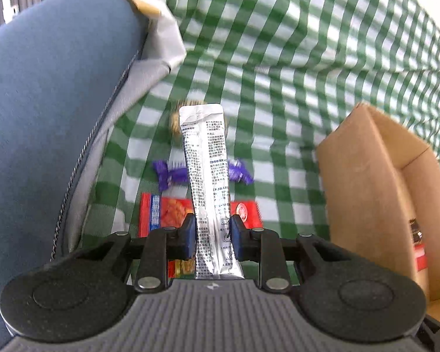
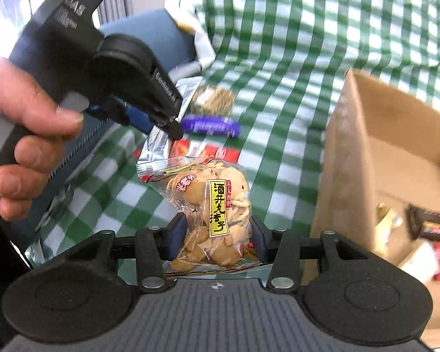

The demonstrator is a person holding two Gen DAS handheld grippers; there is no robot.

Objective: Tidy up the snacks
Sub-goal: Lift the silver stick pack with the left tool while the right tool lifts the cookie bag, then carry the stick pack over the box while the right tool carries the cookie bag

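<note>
Over the checked cloth (image 1: 278, 58) | we are gripping a silver sachet (image 1: 208, 182) in the left gripper (image 1: 213, 234) | right gripper (image 2: 217, 234) is clamping a clear cracker bag (image 2: 211, 205) | cardboard box (image 2: 396, 161) beside

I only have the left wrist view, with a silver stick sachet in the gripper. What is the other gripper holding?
Observer: The right gripper is shut on a clear bag of round crackers with a yellow label.
Operator: Anything in the cardboard box? I mostly see its outer wall.
Observer: Yes, the cardboard box already holds several items, including a dark wrapped bar.
Operator: I see something tan and blurry behind my sachet. What is it?
Observer: A roundish brown snack in a clear wrapper, lying on the checked cloth just beyond the purple candy.
</note>
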